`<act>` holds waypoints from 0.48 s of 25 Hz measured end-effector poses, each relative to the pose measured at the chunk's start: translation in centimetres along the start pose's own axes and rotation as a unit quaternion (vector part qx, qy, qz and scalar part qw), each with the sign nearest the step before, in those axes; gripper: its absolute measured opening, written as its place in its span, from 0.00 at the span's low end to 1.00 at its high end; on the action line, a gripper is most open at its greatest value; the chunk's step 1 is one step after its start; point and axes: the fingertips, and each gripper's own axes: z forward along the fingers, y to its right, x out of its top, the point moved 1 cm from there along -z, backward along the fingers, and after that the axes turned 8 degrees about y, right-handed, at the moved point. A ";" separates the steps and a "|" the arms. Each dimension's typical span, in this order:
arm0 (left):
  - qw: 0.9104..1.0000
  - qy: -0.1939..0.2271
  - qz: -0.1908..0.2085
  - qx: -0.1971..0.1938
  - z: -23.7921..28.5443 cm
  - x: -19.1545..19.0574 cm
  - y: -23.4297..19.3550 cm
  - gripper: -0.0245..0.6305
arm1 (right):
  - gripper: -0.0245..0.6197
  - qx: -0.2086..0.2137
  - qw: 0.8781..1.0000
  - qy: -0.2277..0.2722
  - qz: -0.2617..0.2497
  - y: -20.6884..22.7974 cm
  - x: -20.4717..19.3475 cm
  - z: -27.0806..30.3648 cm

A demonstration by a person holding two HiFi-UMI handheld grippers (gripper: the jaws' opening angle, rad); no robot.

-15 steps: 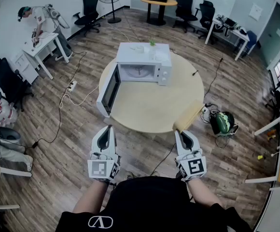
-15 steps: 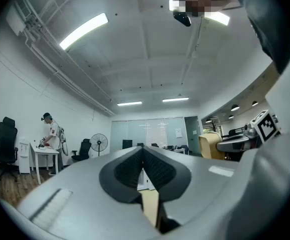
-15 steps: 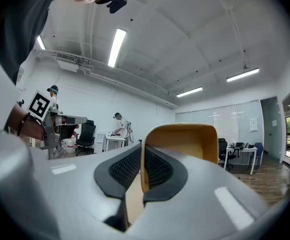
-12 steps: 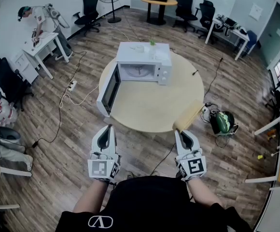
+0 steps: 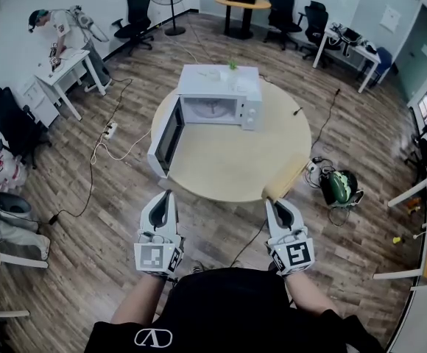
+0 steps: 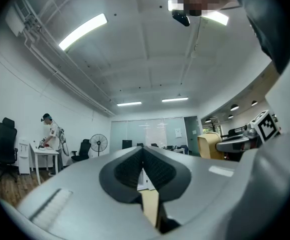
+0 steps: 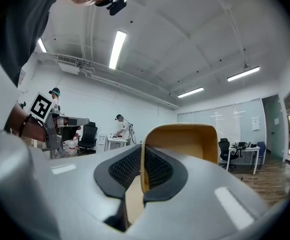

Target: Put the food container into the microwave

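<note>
The white microwave stands at the far side of a round tan table, its door swung wide open to the left. A pale round shape lies inside the cavity; I cannot tell whether it is the food container. Small items, one green, sit on the microwave's top. My left gripper and right gripper are held side by side close to my body, short of the table's near edge. Both are shut with nothing between the jaws, as the left gripper and right gripper also show in their own views.
A tan chair back leans at the table's near right edge, just ahead of my right gripper. Cables run over the wooden floor at the left. A person works at a white desk far left. Office chairs and desks line the room.
Almost nothing: my right gripper has drifted very slightly to the left. The left gripper and the microwave have not moved.
</note>
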 end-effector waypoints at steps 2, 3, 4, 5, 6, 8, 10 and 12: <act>1.000 0.000 0.001 0.002 0.0 0.0 0.1 0.04 | 0.07 0.002 1.000 0.000 -0.003 0.1 -0.1 0.0; 1.000 -0.001 0.002 0.003 0.0 -0.1 0.2 0.04 | 0.07 0.004 1.000 0.000 -0.003 0.2 -0.2 0.0; 1.000 -0.001 0.002 0.005 0.0 -0.3 0.3 0.04 | 0.07 0.005 1.000 0.000 -0.001 0.4 -0.3 0.0; 1.000 -0.002 0.003 0.007 0.0 -0.4 0.4 0.04 | 0.07 0.006 1.000 0.000 0.000 0.5 -0.5 0.0; 1.000 -0.003 0.004 0.008 0.0 -0.5 0.5 0.04 | 0.07 0.007 1.000 0.001 0.001 0.7 -0.6 0.1; 1.000 -0.004 0.006 0.011 0.2 -0.7 0.9 0.04 | 0.07 0.010 1.000 0.002 0.002 1.2 -0.7 0.1; 1.000 -0.006 0.008 0.014 0.6 -0.8 1.4 0.04 | 0.07 0.015 1.000 0.002 0.002 1.8 -0.9 0.1; 1.000 -0.008 0.010 0.017 1.0 -1.1 1.9 0.04 | 0.07 0.019 1.000 0.003 0.004 2.5 -1.1 0.2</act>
